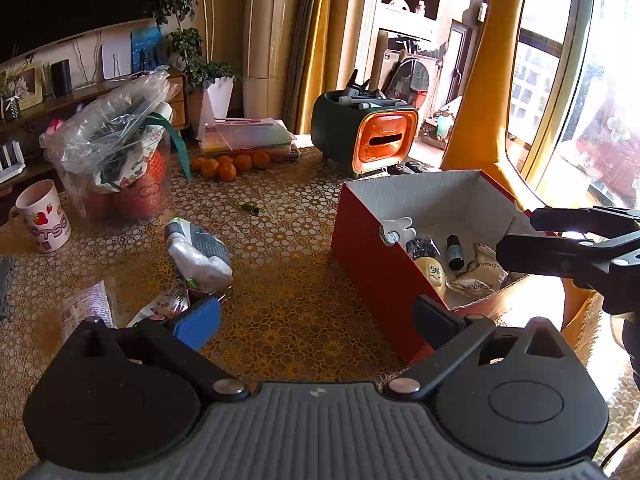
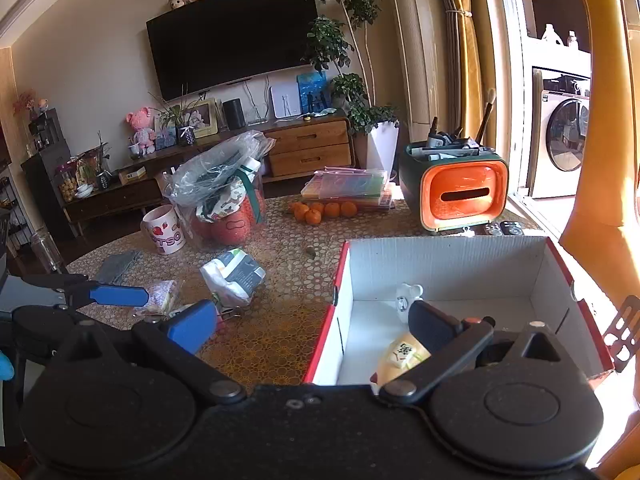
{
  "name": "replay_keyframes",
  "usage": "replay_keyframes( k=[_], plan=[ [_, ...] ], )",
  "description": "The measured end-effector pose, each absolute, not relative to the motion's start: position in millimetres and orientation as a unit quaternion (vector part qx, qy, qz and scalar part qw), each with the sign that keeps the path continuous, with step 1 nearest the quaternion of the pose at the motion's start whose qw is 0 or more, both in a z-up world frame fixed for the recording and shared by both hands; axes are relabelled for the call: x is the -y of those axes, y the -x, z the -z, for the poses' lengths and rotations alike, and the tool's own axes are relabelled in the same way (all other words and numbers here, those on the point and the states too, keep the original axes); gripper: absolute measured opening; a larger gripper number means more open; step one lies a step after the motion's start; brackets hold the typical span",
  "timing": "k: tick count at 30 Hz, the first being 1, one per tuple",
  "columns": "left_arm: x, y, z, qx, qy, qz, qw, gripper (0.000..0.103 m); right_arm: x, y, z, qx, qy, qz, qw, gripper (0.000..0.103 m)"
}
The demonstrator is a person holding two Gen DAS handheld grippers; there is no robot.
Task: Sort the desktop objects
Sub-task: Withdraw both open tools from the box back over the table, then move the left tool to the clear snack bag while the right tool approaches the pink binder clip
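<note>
Grippers spread wide — left gripper point(image 1: 316, 322), right gripper point(image 2: 312, 330) — box point(image 2: 440, 258) perhaps half-filled.

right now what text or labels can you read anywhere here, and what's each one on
"OTSO", cut off at the left: white strawberry mug
"ZHOUSH", seen upside down: snack packets in the red box
One Chinese character, unsure which: mahjong-tile toy in the box
Print on the grey-white pouch and small packets: too blurred to read
</note>
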State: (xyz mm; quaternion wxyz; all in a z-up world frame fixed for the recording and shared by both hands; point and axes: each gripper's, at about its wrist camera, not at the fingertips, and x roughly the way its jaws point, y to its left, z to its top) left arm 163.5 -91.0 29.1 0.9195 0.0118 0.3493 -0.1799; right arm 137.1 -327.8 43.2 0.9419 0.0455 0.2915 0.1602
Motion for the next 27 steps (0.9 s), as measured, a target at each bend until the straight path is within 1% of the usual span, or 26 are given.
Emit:
replay_keyframes(
  k=[11, 27],
  plan=[
    [31.9, -157.5, -18.6, -0.343, 0.01, 0.147, 0.928, 0.102, 271.5, -148.8, -33.2, -0.309, -0.03, -0.188, 0.932, 0.103],
    [-28.0, -166.3, 12.6, -0.347, 0.026, 0.1, 0.932, 0.102, 209.1, -180.5, -10.5, -0.337, 0.006, -0.222, 0.915, 0.103]
  ],
)
